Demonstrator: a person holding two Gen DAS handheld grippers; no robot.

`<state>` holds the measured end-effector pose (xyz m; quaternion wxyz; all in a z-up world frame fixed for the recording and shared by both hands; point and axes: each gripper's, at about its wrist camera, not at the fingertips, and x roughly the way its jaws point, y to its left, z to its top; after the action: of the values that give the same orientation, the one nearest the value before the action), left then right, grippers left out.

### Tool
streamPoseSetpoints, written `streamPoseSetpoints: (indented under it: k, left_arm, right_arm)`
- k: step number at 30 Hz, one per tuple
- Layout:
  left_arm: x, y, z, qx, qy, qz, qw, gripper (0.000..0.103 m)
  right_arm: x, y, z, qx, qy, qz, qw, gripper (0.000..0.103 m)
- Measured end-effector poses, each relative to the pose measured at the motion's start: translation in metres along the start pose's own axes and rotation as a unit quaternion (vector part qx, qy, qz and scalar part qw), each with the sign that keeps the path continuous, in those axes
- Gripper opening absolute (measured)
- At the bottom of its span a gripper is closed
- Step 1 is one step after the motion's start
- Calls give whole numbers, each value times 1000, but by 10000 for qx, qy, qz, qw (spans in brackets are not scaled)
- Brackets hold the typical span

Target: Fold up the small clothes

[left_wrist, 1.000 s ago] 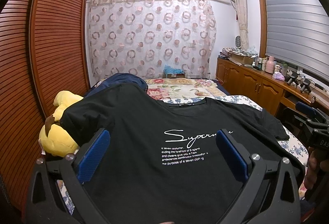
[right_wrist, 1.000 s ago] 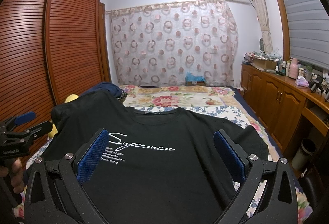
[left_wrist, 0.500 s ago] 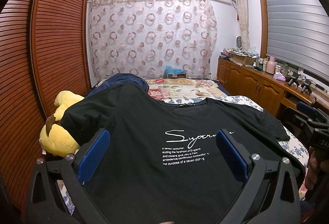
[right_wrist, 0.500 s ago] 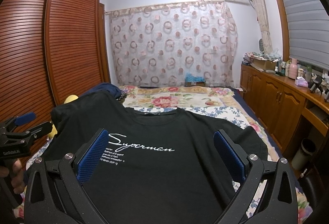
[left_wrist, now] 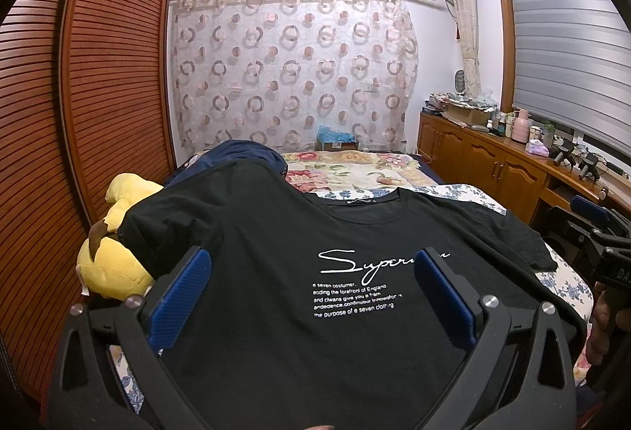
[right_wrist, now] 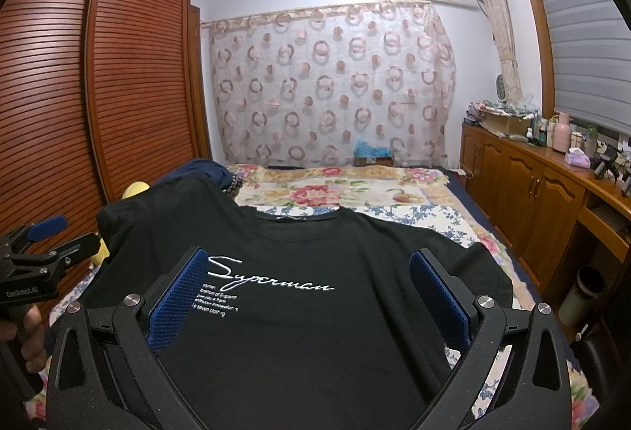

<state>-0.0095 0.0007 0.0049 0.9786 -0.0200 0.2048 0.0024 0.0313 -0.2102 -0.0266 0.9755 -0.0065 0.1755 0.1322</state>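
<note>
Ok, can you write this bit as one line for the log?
stage: before fold | black T-shirt: flat on bed, print up | left tongs: open | right tongs: open

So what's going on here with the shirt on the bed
A person holds a two-finger gripper in each hand over a black T-shirt spread flat, print side up, on a floral bed. The left gripper and right gripper are both open, fingers wide apart above the shirt, gripping nothing. No fold shows yet: both sleeves lie out to the sides. A yellow plush toy sits at the shirt's left edge, partly under the sleeve.
</note>
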Motion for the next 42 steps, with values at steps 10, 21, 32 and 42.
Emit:
streamPoseSetpoints:
  k: [10,21,32,42]
  left_arm:
    - [1,0,0,-5,-1,3,10000,103]
    - [0,0,0,-3,-1,2,10000,103]
    - [4,16,-1,-58,78,23,10000,103]
    - [30,56,-17,-270,419,142,9987,103]
  right_arm:
    - [-1,0,1,-4,-4,0,10000,103]
    - [-2,5,3,-7,-9,-2,10000,103]
    - [-3,9,7,-19,97,126,9999,103]
    - [25,23,-10,-38,374,337,9987,103]
